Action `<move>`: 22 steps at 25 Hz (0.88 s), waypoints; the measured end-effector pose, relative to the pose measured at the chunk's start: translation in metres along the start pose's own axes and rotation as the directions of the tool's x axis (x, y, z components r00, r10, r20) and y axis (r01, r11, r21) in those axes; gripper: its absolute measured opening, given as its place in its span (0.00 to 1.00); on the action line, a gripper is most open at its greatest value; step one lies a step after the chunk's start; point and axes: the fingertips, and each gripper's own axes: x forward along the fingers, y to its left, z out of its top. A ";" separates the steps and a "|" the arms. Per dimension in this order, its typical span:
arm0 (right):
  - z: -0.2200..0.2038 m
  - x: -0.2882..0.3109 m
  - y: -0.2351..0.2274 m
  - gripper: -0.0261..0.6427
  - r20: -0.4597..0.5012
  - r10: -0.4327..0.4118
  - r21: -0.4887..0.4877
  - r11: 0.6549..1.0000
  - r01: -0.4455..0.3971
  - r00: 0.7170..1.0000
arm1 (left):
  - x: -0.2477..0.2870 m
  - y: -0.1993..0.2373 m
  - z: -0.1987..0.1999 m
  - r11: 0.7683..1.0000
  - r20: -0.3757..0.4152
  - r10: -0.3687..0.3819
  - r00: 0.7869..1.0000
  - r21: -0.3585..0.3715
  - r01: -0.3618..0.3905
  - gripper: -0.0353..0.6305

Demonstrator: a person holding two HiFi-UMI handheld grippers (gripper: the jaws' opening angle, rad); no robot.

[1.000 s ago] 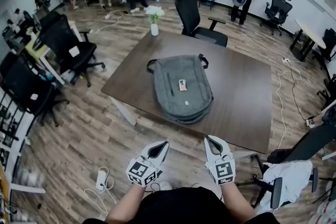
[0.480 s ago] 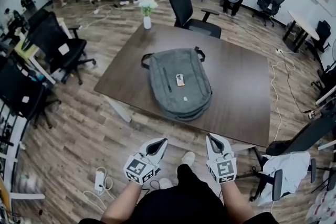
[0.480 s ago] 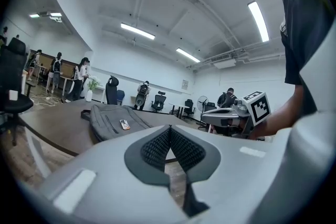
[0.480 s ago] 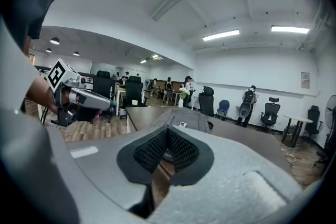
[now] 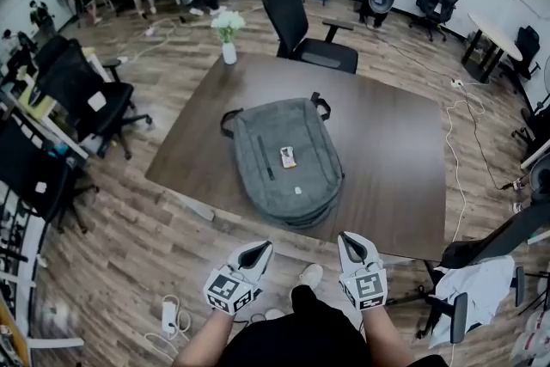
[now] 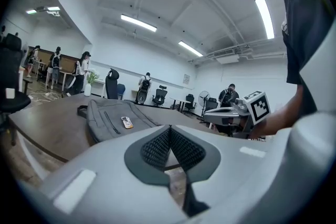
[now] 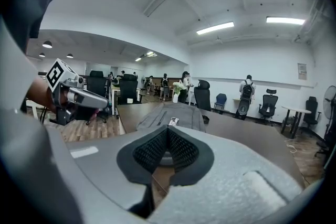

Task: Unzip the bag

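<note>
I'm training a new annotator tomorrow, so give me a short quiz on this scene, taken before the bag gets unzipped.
1. True or false: the left gripper is already gripping the backpack.
2. What stands on the table at its corner at the upper left in the head view? A) a vase of white flowers B) a laptop C) a mug
3. Fill in: the right gripper has its fingers ____, with nothing between them.
Key: 1 false, it is short of the table's near edge; 2 A; 3 shut.
</note>
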 end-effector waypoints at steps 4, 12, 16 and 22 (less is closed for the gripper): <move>-0.008 0.015 -0.024 0.04 -0.024 -0.005 0.025 1.000 0.006 1.000 | 0.023 0.030 0.010 0.999 0.011 0.032 0.999 -0.022 -0.032 0.08; 0.000 0.049 -0.067 0.04 -0.019 -0.013 0.008 1.000 0.013 1.000 | 0.081 0.039 0.029 0.999 -0.019 -0.016 1.000 0.033 0.017 0.08; -0.006 0.063 -0.084 0.04 -0.007 -0.005 0.016 1.000 0.005 1.000 | 0.107 0.039 0.030 0.997 -0.048 -0.039 0.998 0.059 0.042 0.08; -0.017 0.079 -0.100 0.04 -0.027 0.042 -0.009 0.999 -0.042 0.999 | 0.143 0.051 0.037 0.994 -0.072 -0.044 0.996 0.092 0.050 0.08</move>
